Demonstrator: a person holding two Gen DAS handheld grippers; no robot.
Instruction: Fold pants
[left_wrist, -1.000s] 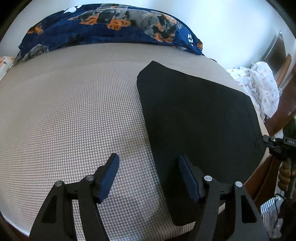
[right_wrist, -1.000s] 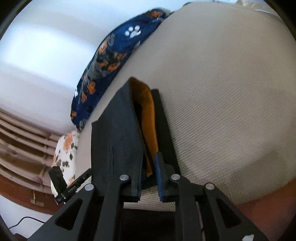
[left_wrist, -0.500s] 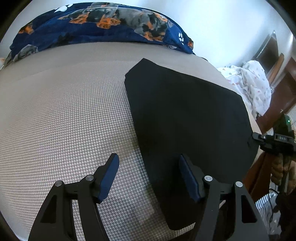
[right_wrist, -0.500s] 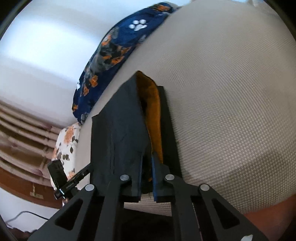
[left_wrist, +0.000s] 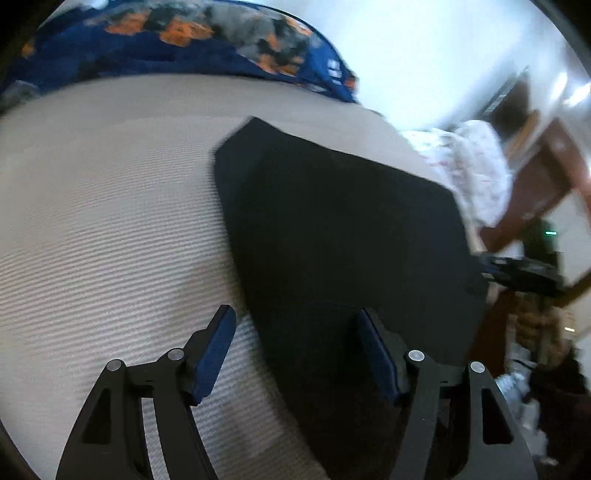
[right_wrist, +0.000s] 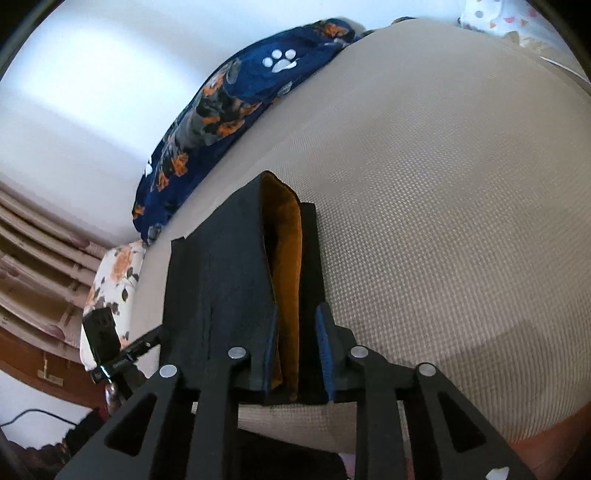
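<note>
On the beige bed (left_wrist: 110, 206) the black pants (left_wrist: 343, 236) lie folded, toward its right and near edge. From the left wrist view they look like one flat dark panel, much blurred, and no inner side shows; the left tongs (left_wrist: 297, 350) stand wide and released, one finger over the bed cover, the other over the cloth, gripping nothing. Only the right wrist view shows the orange lining (right_wrist: 286, 280) between the black layers at the near edge. The right tongs (right_wrist: 295, 350) have just been opening; these layers stand between the pads, which no longer press them. A blue patterned blanket (right_wrist: 229, 107) lies at the far side. The pants' near corner is cut off behind the fingers.
</note>
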